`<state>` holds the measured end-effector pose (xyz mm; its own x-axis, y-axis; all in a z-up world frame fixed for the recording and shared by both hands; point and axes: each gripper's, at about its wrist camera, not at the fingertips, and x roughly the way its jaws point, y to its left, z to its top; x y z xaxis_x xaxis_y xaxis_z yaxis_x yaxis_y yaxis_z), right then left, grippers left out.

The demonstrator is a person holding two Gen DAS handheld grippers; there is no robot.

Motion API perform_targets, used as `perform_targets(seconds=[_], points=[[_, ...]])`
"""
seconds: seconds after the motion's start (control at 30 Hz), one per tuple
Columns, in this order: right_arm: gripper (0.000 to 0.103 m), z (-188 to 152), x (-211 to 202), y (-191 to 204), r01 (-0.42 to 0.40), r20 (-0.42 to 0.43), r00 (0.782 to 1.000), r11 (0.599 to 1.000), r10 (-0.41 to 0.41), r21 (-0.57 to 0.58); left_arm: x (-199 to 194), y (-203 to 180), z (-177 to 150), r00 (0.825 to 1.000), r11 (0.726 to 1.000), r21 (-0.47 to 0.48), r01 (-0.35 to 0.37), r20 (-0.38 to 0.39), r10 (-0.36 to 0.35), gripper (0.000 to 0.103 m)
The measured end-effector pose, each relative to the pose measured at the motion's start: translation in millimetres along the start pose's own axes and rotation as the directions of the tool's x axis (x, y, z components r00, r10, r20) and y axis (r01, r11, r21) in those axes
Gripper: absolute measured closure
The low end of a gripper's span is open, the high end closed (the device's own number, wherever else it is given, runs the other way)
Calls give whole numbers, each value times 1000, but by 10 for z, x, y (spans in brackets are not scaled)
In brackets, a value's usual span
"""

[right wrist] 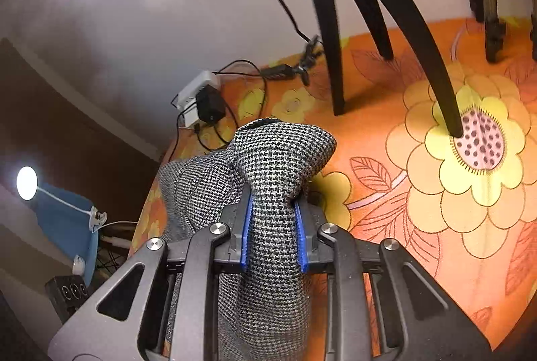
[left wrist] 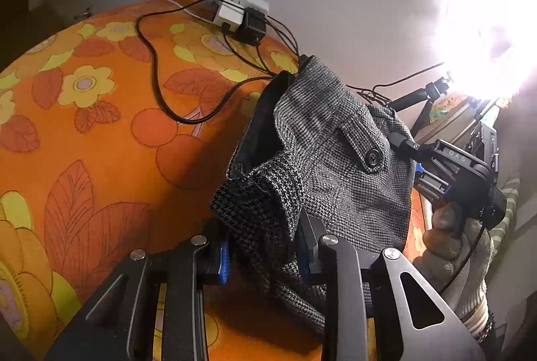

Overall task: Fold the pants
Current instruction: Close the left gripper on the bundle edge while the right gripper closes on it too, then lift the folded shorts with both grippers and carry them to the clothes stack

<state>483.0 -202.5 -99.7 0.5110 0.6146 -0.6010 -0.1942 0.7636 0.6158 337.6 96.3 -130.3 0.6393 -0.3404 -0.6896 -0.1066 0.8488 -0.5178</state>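
The pants [left wrist: 332, 159] are grey houndstooth cloth with a buttoned pocket flap, held up above the orange flowered surface [left wrist: 100, 132]. My left gripper [left wrist: 265, 246] is shut on a bunched edge of the pants near the waistband. My right gripper [right wrist: 273, 226] is shut on another bunch of the pants [right wrist: 278, 166], the cloth squeezed between its blue pads [right wrist: 246, 226]. The right gripper also shows in the left wrist view [left wrist: 470, 173], at the far side of the pants, held by a gloved hand.
A white power strip with black adapters [left wrist: 238, 13] and black cables [left wrist: 157, 79] lie on the orange surface near the wall. Black tripod legs [right wrist: 433, 58] stand on the surface to the right. A bright lamp [left wrist: 486, 25] glares. A blue chair [right wrist: 67, 226] stands beyond the edge.
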Motion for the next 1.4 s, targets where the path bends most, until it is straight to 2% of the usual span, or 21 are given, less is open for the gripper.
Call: perform_targets(seconds=[0.47,0.63,1.07,1.4], points=[[82,11,-568,318,29,50,998,996,-24,-89,-221,-502,-148,998,994,87,62,3,-62,76],[82,44,-947,305,51,92,995,994,-42,-93,-316,-819,-225,994,986,127,104,8,-106,76],[83,86,-2116,-8,131,206,972,989,-114,-71,-338,-1761,-522,974,947,228,226,-27,-226,76],[83,231,-2950,-433,208,291,939,977,-186,-47,-203,-2513,-706,948,902,292,317,-73,-309,76]])
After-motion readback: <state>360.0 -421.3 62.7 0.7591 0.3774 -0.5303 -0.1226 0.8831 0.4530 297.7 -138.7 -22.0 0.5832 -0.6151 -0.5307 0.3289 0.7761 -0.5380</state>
